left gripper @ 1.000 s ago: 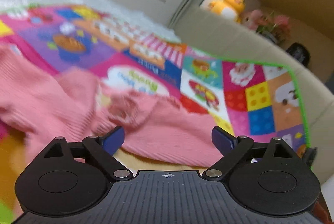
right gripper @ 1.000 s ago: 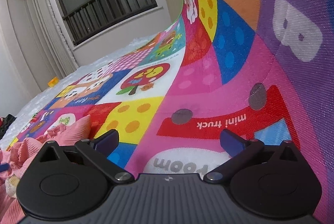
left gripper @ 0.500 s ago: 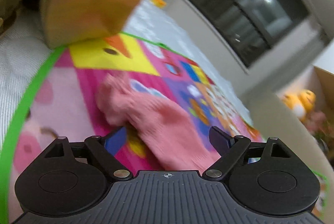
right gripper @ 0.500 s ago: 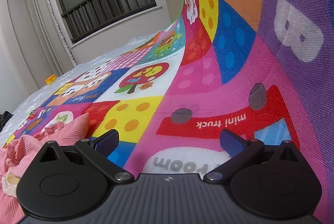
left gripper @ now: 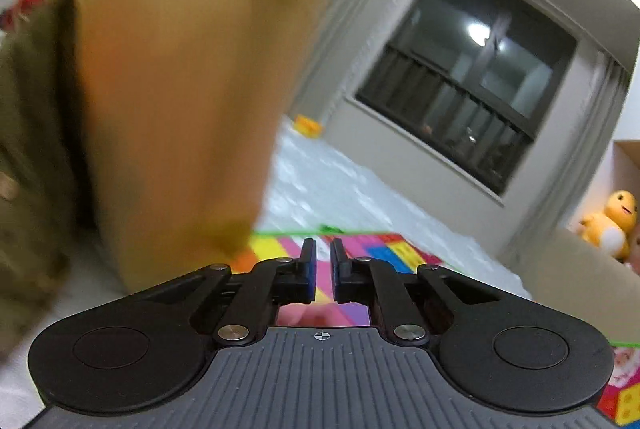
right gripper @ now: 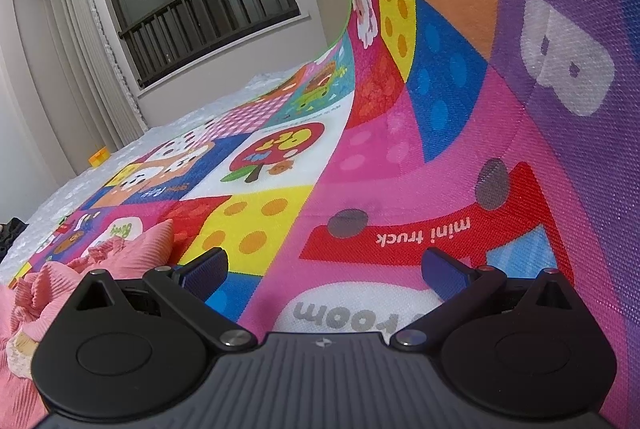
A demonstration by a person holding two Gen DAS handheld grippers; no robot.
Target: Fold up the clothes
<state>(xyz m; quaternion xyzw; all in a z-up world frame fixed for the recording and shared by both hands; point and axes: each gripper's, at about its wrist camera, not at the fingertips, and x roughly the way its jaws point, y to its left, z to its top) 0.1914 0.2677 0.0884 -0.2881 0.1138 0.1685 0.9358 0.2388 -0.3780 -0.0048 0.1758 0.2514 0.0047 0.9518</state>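
The pink ribbed garment [right gripper: 80, 269] lies crumpled on the colourful play mat [right gripper: 360, 157], at the lower left of the right wrist view. My right gripper [right gripper: 324, 269] rests low over the mat just right of it, open, with nothing between its fingers. In the left wrist view my left gripper [left gripper: 323, 261] is tilted up toward the window, its pads drawn together to a narrow slit. A scrap of pink cloth [left gripper: 312, 313] shows just below the pads. The rest of the garment is hidden there.
A blurred orange-clad part of a person [left gripper: 180, 89] and olive cloth [left gripper: 32, 149] fill the left view's left side. The mat's right side curls up steeply [right gripper: 540, 49]. A yellow plush duck [left gripper: 616, 225] sits at the right, a small yellow block [right gripper: 99, 157] by the window wall.
My left gripper has gone from open over the pink garment to shut, and has swung up and left toward the window. The right gripper has stayed put and open.
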